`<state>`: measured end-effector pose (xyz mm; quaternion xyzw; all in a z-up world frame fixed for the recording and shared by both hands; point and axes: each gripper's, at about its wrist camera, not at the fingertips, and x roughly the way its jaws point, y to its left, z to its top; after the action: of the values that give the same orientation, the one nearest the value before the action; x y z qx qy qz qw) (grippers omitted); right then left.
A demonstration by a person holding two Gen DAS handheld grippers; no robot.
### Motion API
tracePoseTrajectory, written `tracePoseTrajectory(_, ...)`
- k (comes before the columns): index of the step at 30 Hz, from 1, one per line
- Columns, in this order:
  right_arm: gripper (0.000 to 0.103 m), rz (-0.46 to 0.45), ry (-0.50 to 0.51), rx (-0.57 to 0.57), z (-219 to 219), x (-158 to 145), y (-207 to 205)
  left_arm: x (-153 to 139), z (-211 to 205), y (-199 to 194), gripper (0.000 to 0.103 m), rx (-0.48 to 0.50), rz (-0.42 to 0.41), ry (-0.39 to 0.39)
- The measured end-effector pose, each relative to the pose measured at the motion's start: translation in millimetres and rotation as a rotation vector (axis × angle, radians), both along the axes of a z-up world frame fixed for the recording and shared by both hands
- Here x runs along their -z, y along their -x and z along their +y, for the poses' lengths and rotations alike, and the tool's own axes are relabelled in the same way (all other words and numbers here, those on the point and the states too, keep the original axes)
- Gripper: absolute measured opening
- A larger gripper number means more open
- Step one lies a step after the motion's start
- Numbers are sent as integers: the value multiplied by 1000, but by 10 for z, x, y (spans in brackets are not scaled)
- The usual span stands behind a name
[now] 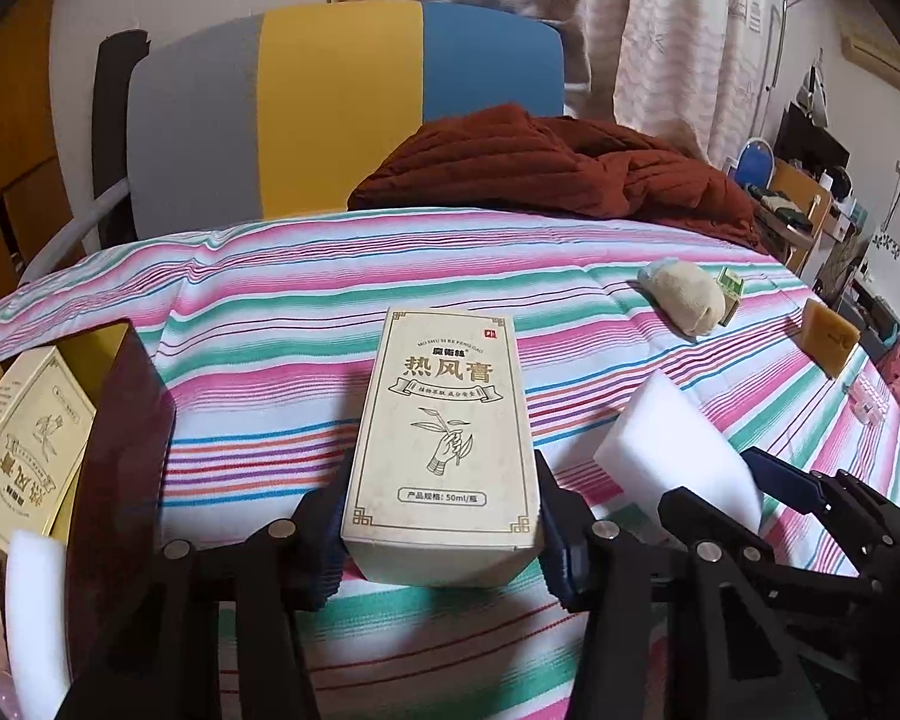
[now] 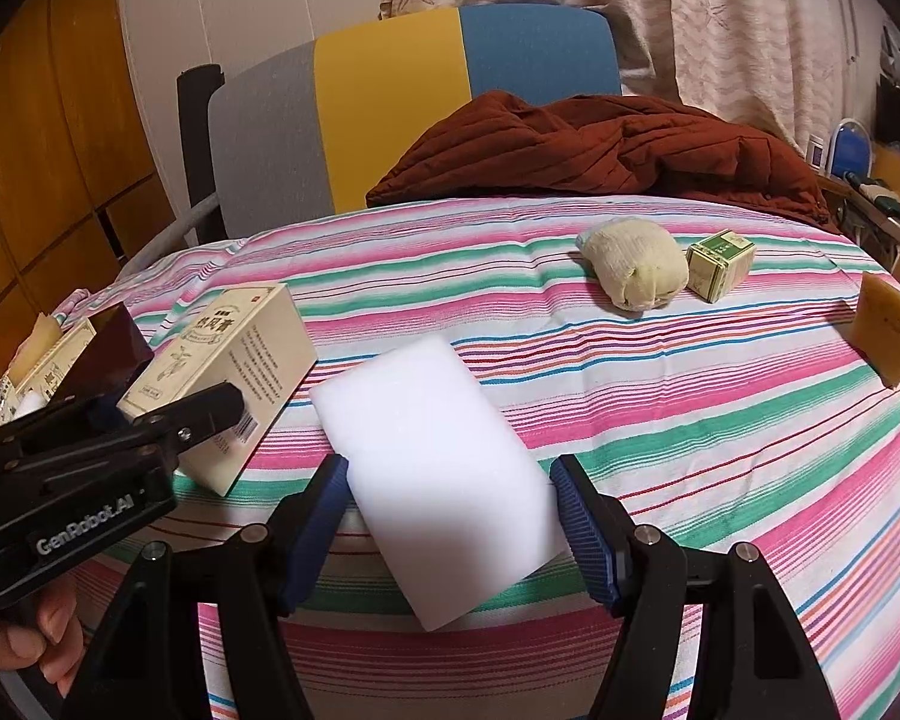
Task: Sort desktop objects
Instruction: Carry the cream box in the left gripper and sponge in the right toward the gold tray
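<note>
**Both grippers closed around items on the striped cloth**

Gripping a cream carton (image 1: 444,450), the left gripper (image 1: 441,531) has its blue-padded jaws pressed against the carton's two long sides near its close end; the carton lies flat on the striped cloth (image 1: 270,312). Beside it to the right, the right gripper (image 2: 450,516) straddles a white sponge block (image 2: 444,480), its jaws touching or nearly touching the block's sides; whether they pinch firmly cannot be told. To the far left stands a dark box (image 1: 120,420) holding another cream carton (image 1: 24,438) and a white sponge (image 1: 36,606). Farther back on the cloth lie a rolled beige sock (image 2: 636,264), a small green box (image 2: 720,261) just beside it, and a yellow-brown bar (image 2: 891,324) near the right edge.
</note>
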<state>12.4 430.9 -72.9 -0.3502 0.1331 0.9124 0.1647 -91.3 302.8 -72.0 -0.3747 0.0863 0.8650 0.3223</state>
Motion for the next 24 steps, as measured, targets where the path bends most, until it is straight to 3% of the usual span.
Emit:
tracePoseTrajectory(13,69,62,49,22,-108,-15,-195,-229,-471,-471,52,36,78,-118)
tracePoseTrajectory(24,69,157,101,52,-368,2,-461,-443,-1370,-930,52,10,213,-179)
